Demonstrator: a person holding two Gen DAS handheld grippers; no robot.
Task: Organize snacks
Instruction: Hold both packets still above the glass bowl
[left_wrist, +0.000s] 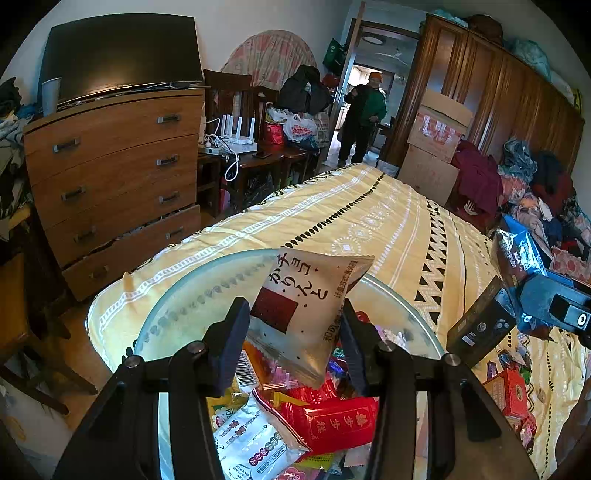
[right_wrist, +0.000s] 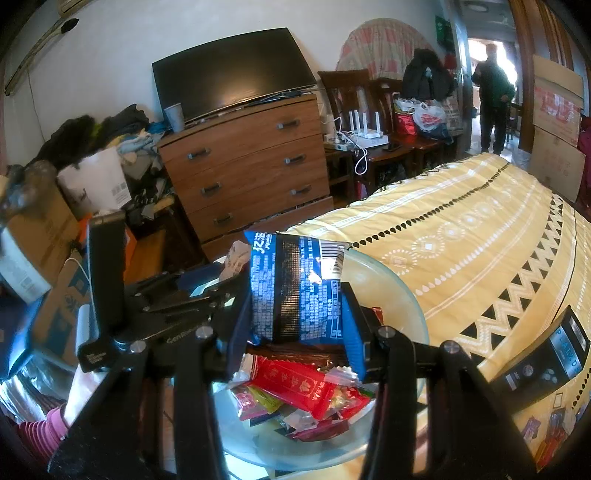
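Observation:
My left gripper (left_wrist: 293, 334) is shut on a white snack packet (left_wrist: 308, 306) with Japanese lettering and a dark red square, held above a glass bowl (left_wrist: 192, 291) on the bed. The bowl holds several snacks, among them a red packet (left_wrist: 332, 424) and a white packet (left_wrist: 255, 443). My right gripper (right_wrist: 295, 317) is shut on a blue and black snack bag (right_wrist: 297, 288) above the same bowl (right_wrist: 399, 299). The right gripper and its bag (left_wrist: 517, 254) also show at the right edge of the left wrist view. The left gripper (right_wrist: 159, 306) shows at left in the right wrist view.
The bowl sits on a yellow patterned bedspread (left_wrist: 388, 229). A black box (right_wrist: 543, 354) and loose snacks (left_wrist: 513, 398) lie to the right of it. A wooden dresser (left_wrist: 110, 177) stands beyond the bed. A person (left_wrist: 364, 118) stands in the doorway.

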